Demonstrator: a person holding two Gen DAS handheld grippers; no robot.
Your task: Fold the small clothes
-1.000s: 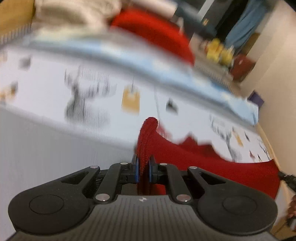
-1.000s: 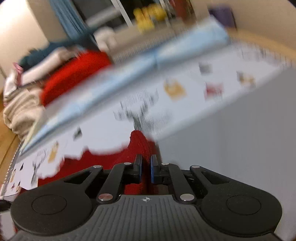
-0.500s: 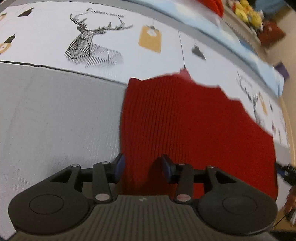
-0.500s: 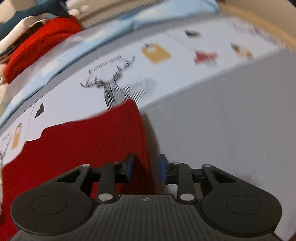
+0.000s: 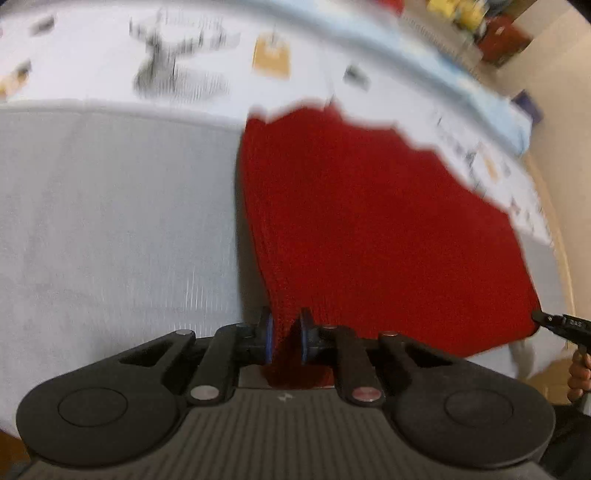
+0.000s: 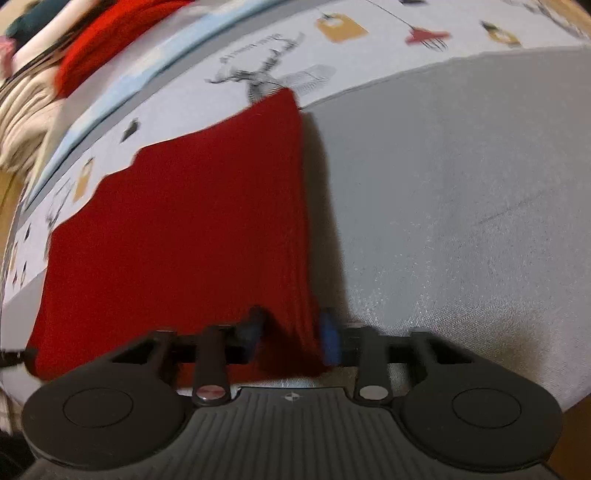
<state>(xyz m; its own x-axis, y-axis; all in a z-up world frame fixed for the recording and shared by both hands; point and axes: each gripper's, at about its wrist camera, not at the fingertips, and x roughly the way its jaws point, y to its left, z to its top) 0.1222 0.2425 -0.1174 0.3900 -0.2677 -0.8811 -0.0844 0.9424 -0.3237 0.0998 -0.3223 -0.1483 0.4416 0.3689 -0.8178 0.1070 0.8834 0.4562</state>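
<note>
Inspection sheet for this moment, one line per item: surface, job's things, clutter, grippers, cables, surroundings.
Surface: grey sheet, deer-print cloth behind it.
Job's things: red knit lying flat across both.
Clutter: clothes pile at the far edge.
Grippers: left gripper has just been closing on the knit's near left corner; right gripper likewise on the near right corner, blurred.
Cables: nothing seen.
Surroundings: yellow things, beige wall.

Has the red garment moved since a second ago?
Yes. The red garment hung bunched over the deer print; now it lies spread flat, mostly on the grey sheet below the print.
</note>
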